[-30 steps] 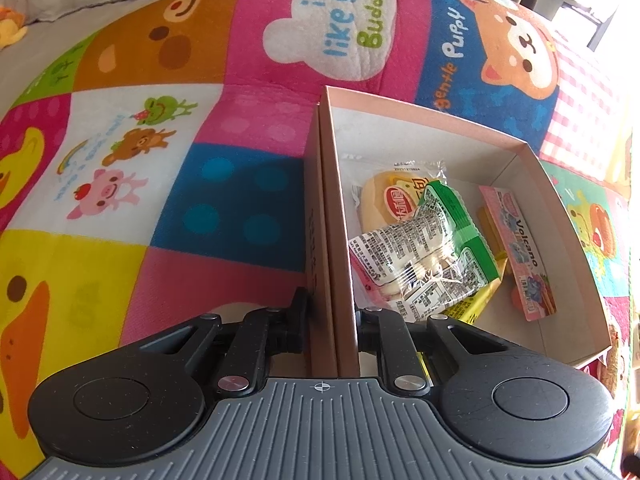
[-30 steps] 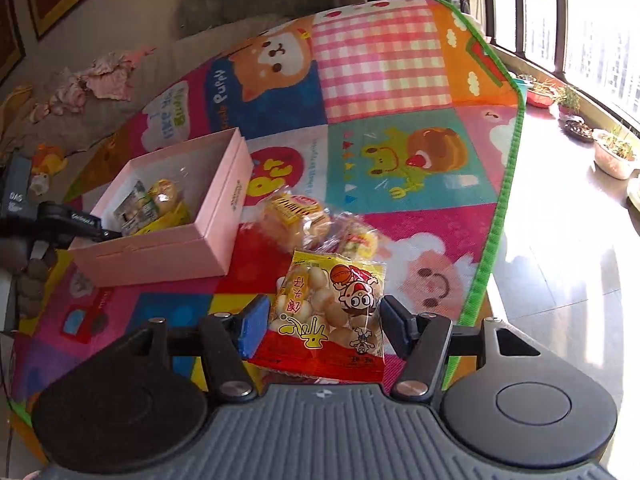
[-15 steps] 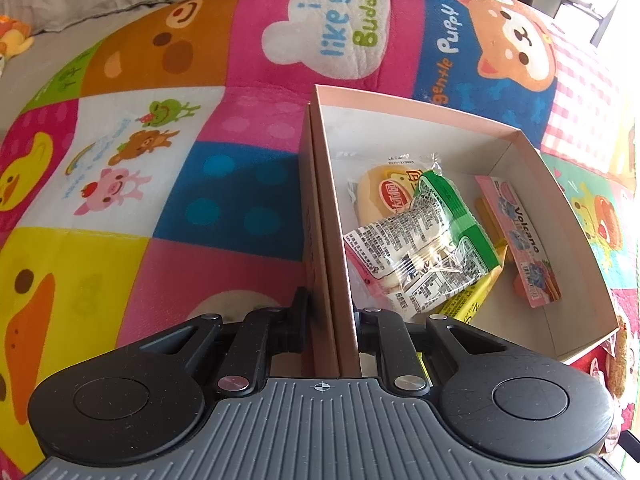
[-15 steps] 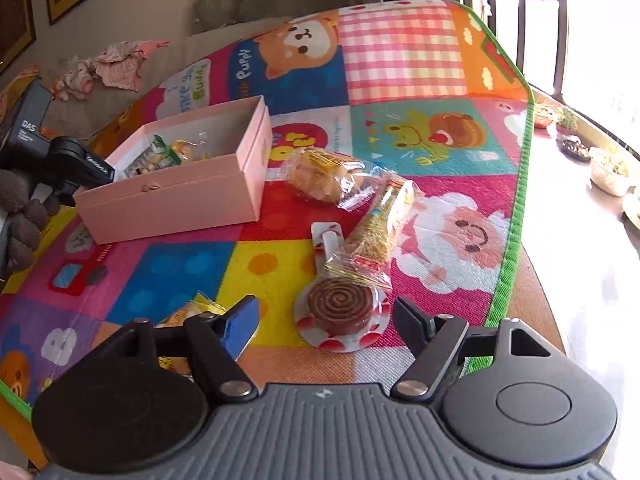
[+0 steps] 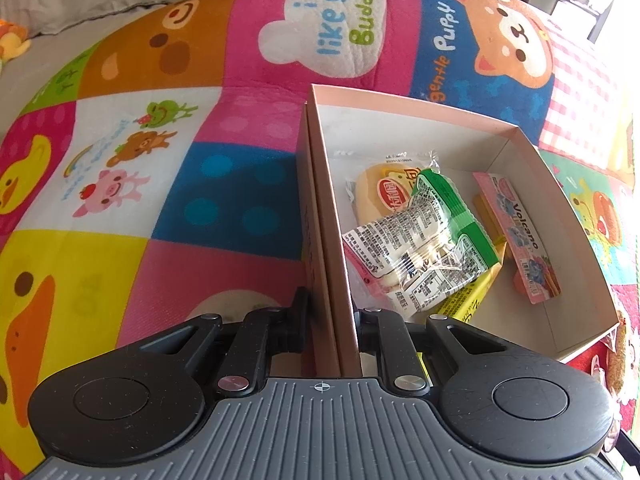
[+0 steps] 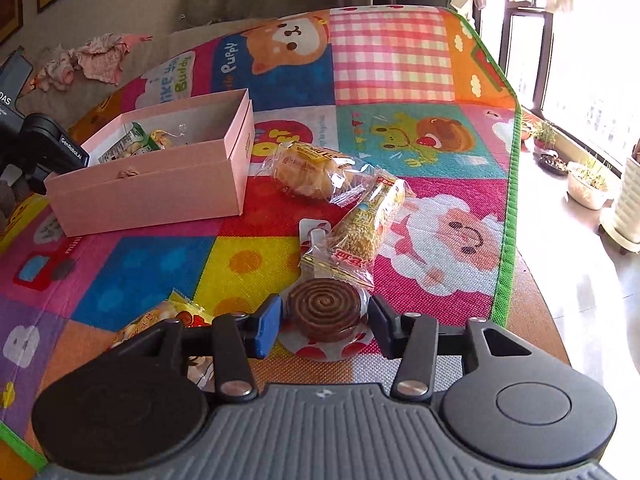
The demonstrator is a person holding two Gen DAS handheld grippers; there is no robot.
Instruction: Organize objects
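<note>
The pink box (image 5: pixel 332 240) sits on the colourful play mat (image 5: pixel 224 184), several snack packets inside, its near wall clenched in the left gripper (image 5: pixel 330 316) jaws. The right gripper (image 6: pixel 324 326), jaws released, straddles a spiral lollipop (image 6: pixel 326 312) lying on the mat.

1 box (image 6: pixel 152 192), 2 grippers (image 6: pixel 324 320)
</note>
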